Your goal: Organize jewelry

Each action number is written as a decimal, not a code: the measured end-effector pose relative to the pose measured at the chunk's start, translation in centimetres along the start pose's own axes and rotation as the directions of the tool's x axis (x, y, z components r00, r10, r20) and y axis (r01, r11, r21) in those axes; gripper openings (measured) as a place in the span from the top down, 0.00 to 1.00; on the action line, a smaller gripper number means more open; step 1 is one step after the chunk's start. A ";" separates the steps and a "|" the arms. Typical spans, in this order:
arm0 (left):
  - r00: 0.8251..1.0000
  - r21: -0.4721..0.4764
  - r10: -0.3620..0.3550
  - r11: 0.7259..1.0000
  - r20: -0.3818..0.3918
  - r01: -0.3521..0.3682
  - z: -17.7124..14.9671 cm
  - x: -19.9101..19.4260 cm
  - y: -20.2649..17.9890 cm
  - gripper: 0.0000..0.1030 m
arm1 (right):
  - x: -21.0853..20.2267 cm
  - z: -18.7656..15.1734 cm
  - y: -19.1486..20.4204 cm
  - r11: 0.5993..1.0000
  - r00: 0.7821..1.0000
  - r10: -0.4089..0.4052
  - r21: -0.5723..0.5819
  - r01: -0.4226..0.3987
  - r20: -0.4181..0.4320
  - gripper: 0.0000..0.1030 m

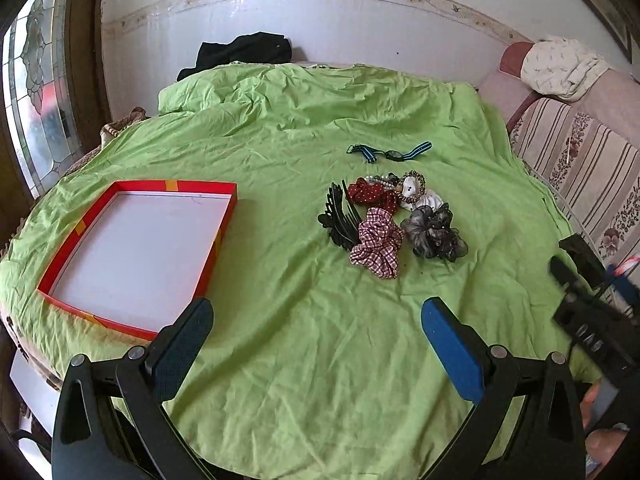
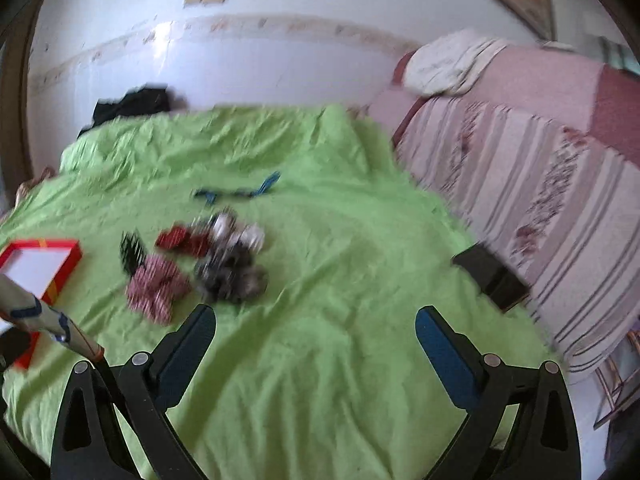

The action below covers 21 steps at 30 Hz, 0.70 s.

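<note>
Green bedsheet (image 1: 304,320) covers the whole working area, heavily wrinkled; a striped sofa (image 1: 592,168) runs along its right edge. Both tools hang above the near part of the sheet, nothing held. Left tool (image 1: 316,344): fingers wide apart. Right tool (image 2: 316,348): fingers likewise wide apart; its view is motion-blurred.

Red box (image 1: 218,236), shallow, white floor, sits on the sheet to the left, well apart from the pile; judged to be the destination.

Jewelry pile (image 1: 392,220) lies mid-sheet, right of centre, items touching and overlapping:
- grey-black scrunchie (image 1: 436,232), puffy, at the right
- red-white checked scrunchie (image 1: 376,244), nearest the tools
- black hair claw (image 1: 340,220), teeth up, left edge, touching the checked scrunchie
- dark red dotted scrunchie (image 1: 370,194), behind
- white piece with leopard-print trim (image 1: 414,188), and a pale bead strand, partly buried

Blue striped strap (image 1: 390,154) lies alone, just beyond the pile.

Risks, judged:
1. Pinching sheet folds along with an item; soft cloth bunches under the fingers.
2. Claw teeth or beads snagging a neighbouring scrunchie, dragging two out together.
3. Springy scrunchies slipping from a shallow pinch during the carry.
4. Box wall is low; a dropped piece could bounce out.
</note>
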<state>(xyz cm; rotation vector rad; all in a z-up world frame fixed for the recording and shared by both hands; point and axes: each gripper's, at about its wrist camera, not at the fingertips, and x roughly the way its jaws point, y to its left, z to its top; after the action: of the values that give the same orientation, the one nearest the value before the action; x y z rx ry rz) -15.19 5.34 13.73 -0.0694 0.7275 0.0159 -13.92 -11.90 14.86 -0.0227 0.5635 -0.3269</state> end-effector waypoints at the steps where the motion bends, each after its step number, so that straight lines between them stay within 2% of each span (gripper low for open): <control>1: 1.000 0.001 0.000 1.000 0.003 0.000 0.1 0.0 0.0 0.00 | -0.9 0.2 -0.2 0.999 0.998 -0.033 0.008 0.032 0.055 0.01; 3: 1.000 0.003 0.014 1.000 0.023 -0.014 0.1 -0.4 -0.1 0.00 | -2.1 0.4 -0.7 0.995 0.985 -0.099 0.013 0.098 0.144 0.00; 4: 0.999 0.006 0.020 1.000 0.032 -0.020 0.2 -0.6 -0.1 0.00 | -2.8 0.5 -0.6 0.991 0.971 -0.132 0.017 0.132 0.198 0.00; 6: 0.996 0.012 0.057 0.998 0.073 -0.058 0.2 -1.1 -0.4 0.00 | -3.0 0.8 -0.5 0.992 0.965 -0.126 0.000 0.129 0.231 0.00; 9: 0.990 0.023 0.081 0.996 0.115 -0.084 0.5 -1.8 -0.7 0.00 | -2.1 1.2 -0.2 0.994 0.980 -0.090 -0.038 0.098 0.177 0.00; 10: 0.989 0.034 0.086 0.995 0.122 -0.091 0.5 -1.9 -0.9 0.00 | -1.9 1.2 -0.2 0.998 0.985 -0.058 -0.028 0.063 0.163 0.00; 12: 0.989 0.051 0.084 0.995 0.122 -0.091 0.9 -2.0 -1.2 0.00 | -1.9 1.0 -0.2 1.000 0.991 0.004 -0.020 -0.001 0.135 0.00; 14: 0.991 0.052 0.078 0.995 0.113 -0.084 1.1 -2.0 -1.2 0.00 | -1.6 0.9 0.3 0.999 0.994 0.033 -0.029 -0.031 0.105 0.00; 19: 0.991 0.049 0.091 0.994 0.094 -0.096 1.1 -1.5 -1.0 0.00 | -0.7 0.4 1.1 0.997 0.998 0.060 -0.045 -0.059 0.036 0.00; 21: 0.996 0.030 0.067 0.997 0.060 -0.068 1.2 -1.0 -0.7 0.00 | -0.2 0.1 1.2 0.997 0.998 0.062 -0.046 -0.062 0.009 0.00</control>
<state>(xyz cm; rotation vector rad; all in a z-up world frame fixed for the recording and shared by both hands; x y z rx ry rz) -15.12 4.68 15.29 -0.0139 0.6710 0.0707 -13.63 -10.69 14.94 -0.0507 0.5603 -0.2534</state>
